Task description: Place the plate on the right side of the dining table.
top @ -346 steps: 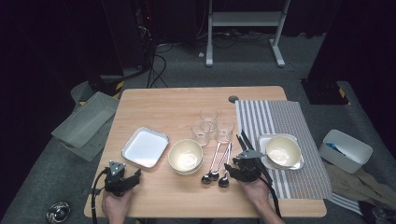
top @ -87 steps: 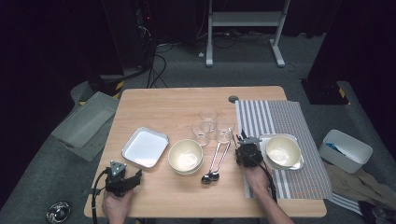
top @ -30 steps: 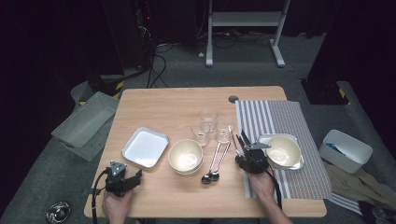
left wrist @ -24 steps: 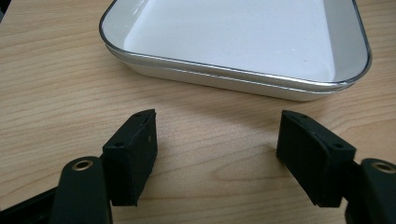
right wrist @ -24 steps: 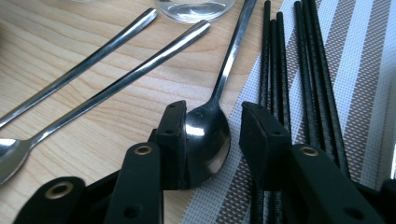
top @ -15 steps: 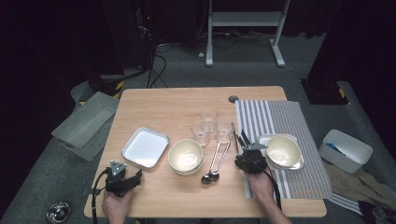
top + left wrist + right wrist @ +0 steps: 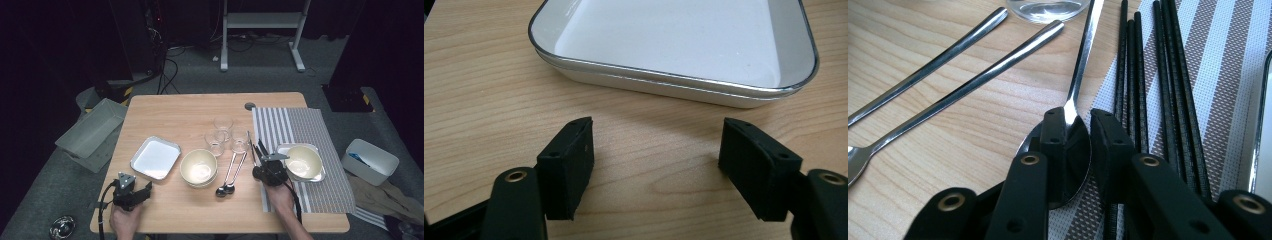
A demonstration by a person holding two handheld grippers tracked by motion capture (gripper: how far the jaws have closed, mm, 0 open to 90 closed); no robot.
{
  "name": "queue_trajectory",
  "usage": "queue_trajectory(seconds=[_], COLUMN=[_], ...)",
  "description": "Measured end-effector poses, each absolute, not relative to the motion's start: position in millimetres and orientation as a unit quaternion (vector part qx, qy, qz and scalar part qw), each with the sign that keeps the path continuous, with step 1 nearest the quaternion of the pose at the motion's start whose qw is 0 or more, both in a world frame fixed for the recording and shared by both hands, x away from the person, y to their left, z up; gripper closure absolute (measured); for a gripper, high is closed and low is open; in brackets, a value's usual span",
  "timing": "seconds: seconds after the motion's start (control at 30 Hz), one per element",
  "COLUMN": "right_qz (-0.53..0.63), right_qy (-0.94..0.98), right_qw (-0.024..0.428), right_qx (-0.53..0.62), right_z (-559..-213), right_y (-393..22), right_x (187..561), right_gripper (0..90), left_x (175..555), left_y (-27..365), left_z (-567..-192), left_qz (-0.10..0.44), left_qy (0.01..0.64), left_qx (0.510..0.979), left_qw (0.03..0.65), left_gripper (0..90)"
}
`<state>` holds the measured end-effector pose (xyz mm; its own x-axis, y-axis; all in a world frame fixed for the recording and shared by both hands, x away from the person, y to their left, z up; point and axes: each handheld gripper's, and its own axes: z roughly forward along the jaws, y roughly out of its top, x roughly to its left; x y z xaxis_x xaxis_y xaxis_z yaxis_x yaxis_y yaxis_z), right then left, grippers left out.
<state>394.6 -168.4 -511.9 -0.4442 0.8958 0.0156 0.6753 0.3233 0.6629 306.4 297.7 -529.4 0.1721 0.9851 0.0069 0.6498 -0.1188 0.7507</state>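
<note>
So the right tool is down at the edge where the bare wood meets the striped placemat, and its jaws have just been closing in on the bowl end of a spoon. In the right gripper view the spoon's bowl sits right between the two black pads, tipped up on its edge with the pads squeezed in against both sides, so I'd call that clamped on the spoon. The handle runs away from the tool toward a drinking glass at the top of that view. Just beside the spoon on the mat side there's a bundle of black chopsticks lying lengthwise, partly on the placemat. On the wood side two more spoons lie flat, handles angled the same general way, apart from the gripped one. From the high view the right tool sits between those loose spoons and a cream bowl on a tray on the placemat. The left tool is parked near the front left corner of the table, jaws spread wide with nothing between them, just bare wood. Right ahead of it is a shallow white tray, near but not touching. In the high view another cream bowl sits between that white tray and the loose spoons, with three glasses clustered behind.
</note>
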Motion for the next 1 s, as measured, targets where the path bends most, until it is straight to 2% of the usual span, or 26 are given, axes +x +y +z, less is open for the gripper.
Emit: queue_trajectory(seconds=[0.33,0.6,0.67,1.0], right_qz=[0.322,0.327,0.328,0.326], right_qy=[0.785,0.784,0.784,0.791], right_qw=[0.168,0.164,0.165,0.152], right_qx=[0.502,0.501,0.500,0.495], right_z=[-510.6,-509.0,-508.3,-512.8], right_y=[-173.3,-173.9,-174.3,-170.7], right_x=[396.5,396.8,397.1,398.2], right_gripper=[84.6,86.1,90.0,90.0], left_x=[306.4,306.4,306.4,306.4], left_y=[297.8,297.7,297.7,297.7], left_z=[-529.3,-529.3,-529.3,-529.3], left_qz=[0.267,0.267,0.267,0.267], left_qy=[0.584,0.584,0.583,0.583], left_qx=[0.699,0.700,0.700,0.700], left_qw=[0.314,0.314,0.314,0.315], left_gripper=[31.1,31.2,31.2,31.3])
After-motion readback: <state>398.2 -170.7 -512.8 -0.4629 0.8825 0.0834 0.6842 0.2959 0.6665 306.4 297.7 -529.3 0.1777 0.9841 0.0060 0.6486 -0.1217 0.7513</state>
